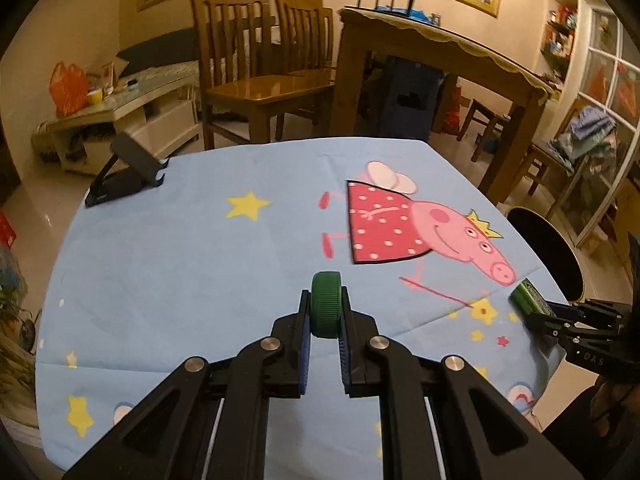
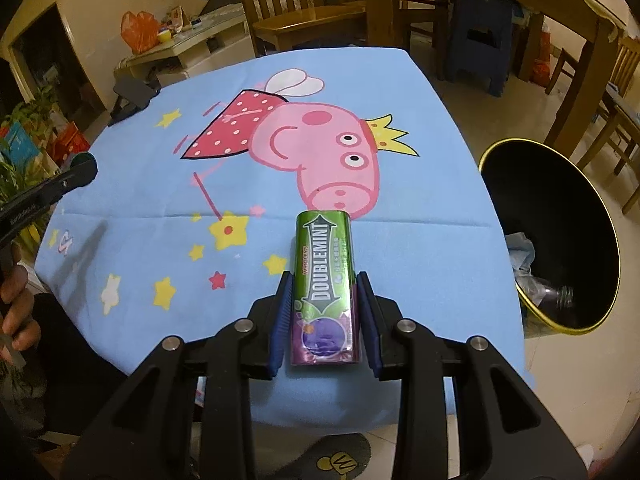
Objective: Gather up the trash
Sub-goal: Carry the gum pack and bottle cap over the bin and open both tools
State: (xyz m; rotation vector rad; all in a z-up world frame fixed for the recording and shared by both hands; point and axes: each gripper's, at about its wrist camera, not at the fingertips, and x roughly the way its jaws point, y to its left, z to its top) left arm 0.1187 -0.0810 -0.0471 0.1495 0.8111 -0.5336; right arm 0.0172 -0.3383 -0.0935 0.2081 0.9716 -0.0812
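My left gripper is shut on a green bottle cap, held on edge above the blue cartoon tablecloth. My right gripper is shut on a green Doublemint gum pack, which points forward over the cloth's right part. The pack and right gripper also show at the right edge of the left wrist view. A black trash bin with a gold rim stands on the floor right of the table and holds a clear plastic bottle and blue crumpled trash.
A black phone stand sits at the table's far left corner. Wooden chairs and a wooden dining table stand beyond. A low cabinet with an orange bag is at the far left. The bin also shows in the left wrist view.
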